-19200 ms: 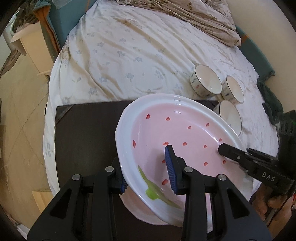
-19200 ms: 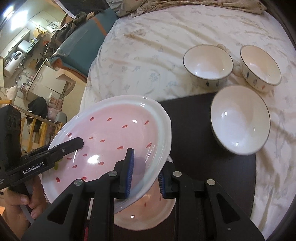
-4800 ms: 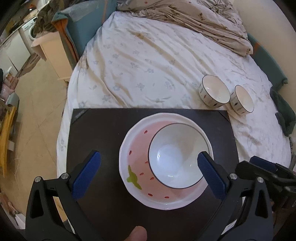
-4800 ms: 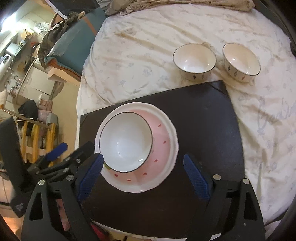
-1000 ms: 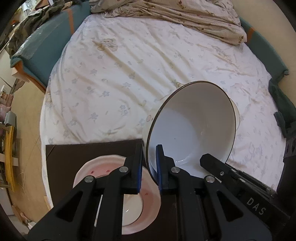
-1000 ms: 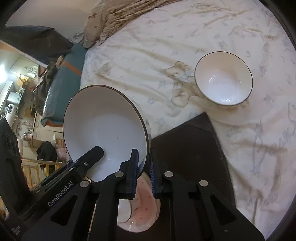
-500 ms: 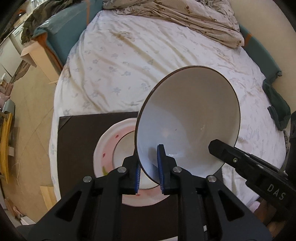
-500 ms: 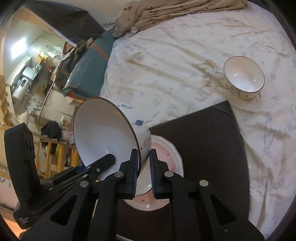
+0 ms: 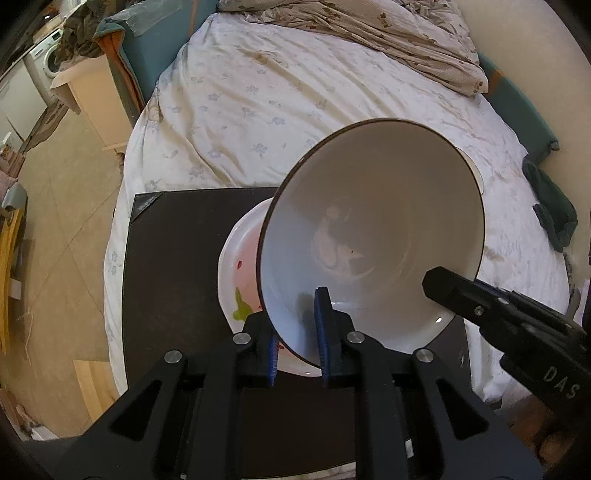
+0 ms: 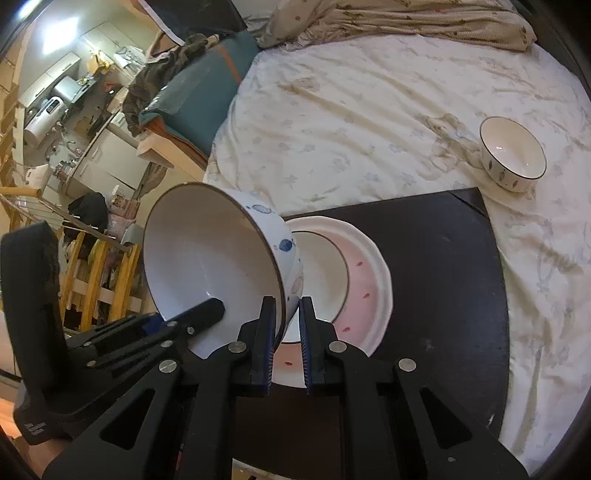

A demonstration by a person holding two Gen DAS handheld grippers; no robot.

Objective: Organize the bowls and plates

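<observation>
A white bowl (image 9: 369, 229) with a dark rim hangs tilted over the pink strawberry plate (image 9: 240, 266). My left gripper (image 9: 297, 332) is shut on its near rim. My right gripper (image 10: 286, 321) is shut on the opposite rim of the same bowl (image 10: 207, 258), whose outside carries blue spots. Each view also shows the other gripper's tip resting at the rim. The plate (image 10: 365, 280) lies on a dark board (image 10: 436, 258) and holds another white bowl (image 10: 321, 273). The left wrist view hides that bowl behind the held one. A small patterned bowl (image 10: 513, 155) sits on the bed sheet past the board's far right corner.
The board lies on a bed with a pale flowered sheet (image 9: 277, 92). A crumpled blanket (image 9: 369, 33) is at the far end. A dark green cloth (image 9: 554, 214) lies at the bed's right edge. Left of the bed are a low cabinet (image 9: 92, 92) and bare floor.
Both grippers have carried the tilted bowl from over the bed sheet back to above the plate and its bowl. The right gripper has rolled, so the bowl's outside now shows.
</observation>
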